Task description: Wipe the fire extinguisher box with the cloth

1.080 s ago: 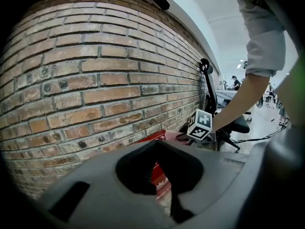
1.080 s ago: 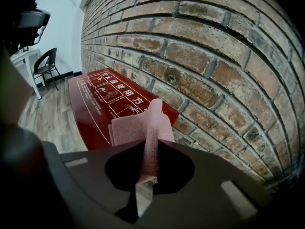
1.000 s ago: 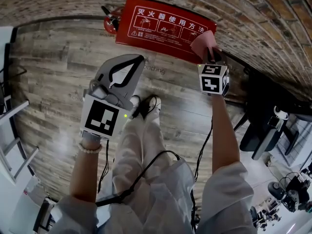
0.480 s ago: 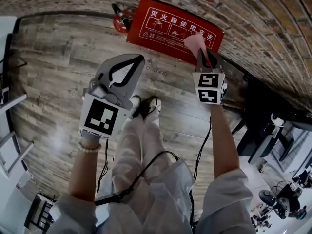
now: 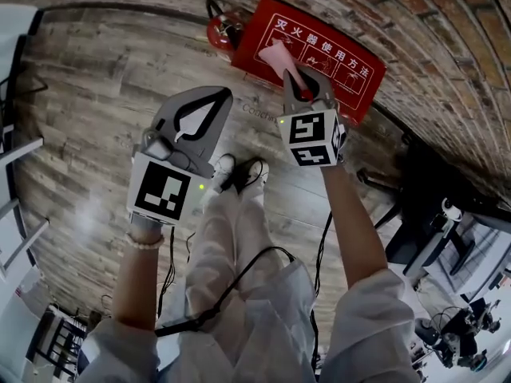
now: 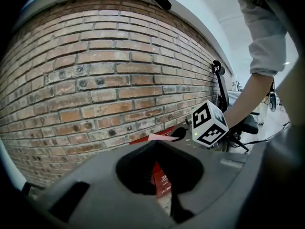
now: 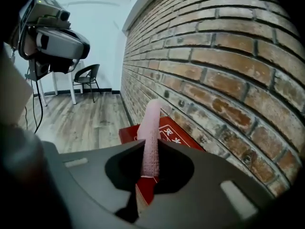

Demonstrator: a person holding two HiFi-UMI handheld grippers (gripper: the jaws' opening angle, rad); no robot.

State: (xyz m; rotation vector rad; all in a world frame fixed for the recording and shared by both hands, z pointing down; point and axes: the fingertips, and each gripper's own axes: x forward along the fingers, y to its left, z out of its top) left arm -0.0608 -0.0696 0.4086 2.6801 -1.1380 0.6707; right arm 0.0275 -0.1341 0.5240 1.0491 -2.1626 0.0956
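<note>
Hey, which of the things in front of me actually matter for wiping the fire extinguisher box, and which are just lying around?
In the job: pink cloth, clamped in the right gripper; red fire extinguisher box by the brick wall.
Just about: fire extinguisher beside the box; black chair; left gripper, shut and empty.
</note>
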